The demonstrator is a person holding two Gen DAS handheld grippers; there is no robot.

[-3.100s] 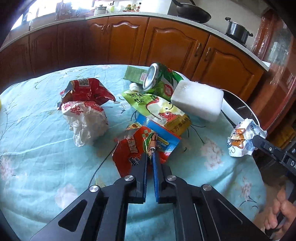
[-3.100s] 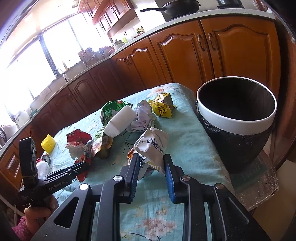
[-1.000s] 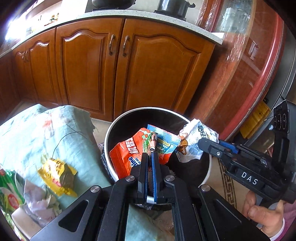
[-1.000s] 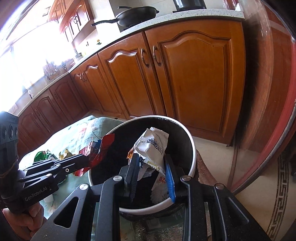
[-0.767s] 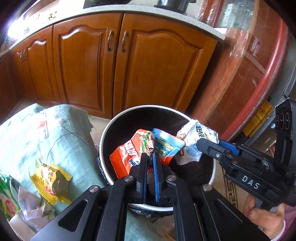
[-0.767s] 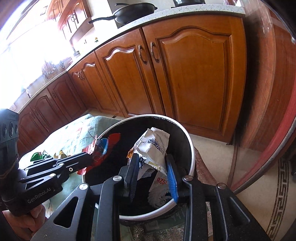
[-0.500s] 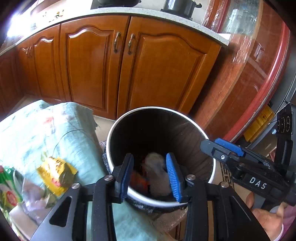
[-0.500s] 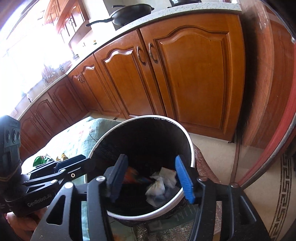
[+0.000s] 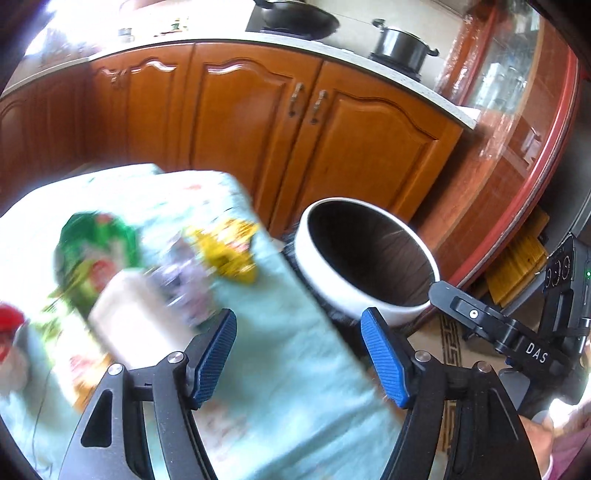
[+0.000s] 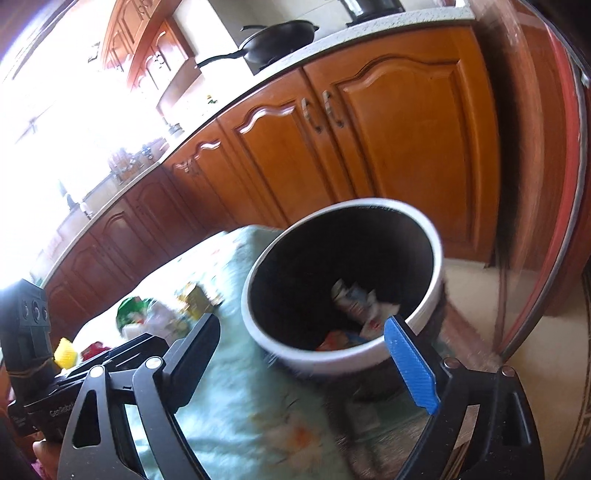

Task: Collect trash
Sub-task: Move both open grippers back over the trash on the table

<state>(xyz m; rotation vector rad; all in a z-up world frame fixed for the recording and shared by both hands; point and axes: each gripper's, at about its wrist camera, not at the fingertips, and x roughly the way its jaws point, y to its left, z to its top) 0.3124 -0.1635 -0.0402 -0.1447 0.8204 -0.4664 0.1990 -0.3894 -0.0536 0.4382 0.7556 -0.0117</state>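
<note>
The black trash bin with a white rim [image 9: 321, 266] [image 10: 432, 295] stands beside the table's right edge. In the right wrist view, dropped wrappers [image 10: 356, 301] lie at its bottom. My left gripper [image 9: 299, 328] is open and empty above the table's right edge, left of the bin. My right gripper [image 10: 301, 328] is open and empty over the bin's near rim. On the table lie blurred trash: a yellow wrapper [image 9: 231, 253], a green bag [image 9: 98, 245], a white block [image 9: 127, 314] and a crumpled pale wrapper [image 9: 184, 284].
The table wears a light blue flowered cloth [image 9: 277, 387]. Wooden kitchen cabinets [image 9: 258, 125] run behind, with a wok [image 10: 280, 31] and a pot [image 9: 400, 46] on the counter. A red-framed glass cabinet [image 9: 517, 110] stands to the right. A yellow object [image 10: 64, 352] sits at the table's far side.
Both grippers opened and dropped their wrappers into the bin. Both have since opened wider, and the left has swung left, back over the table.
</note>
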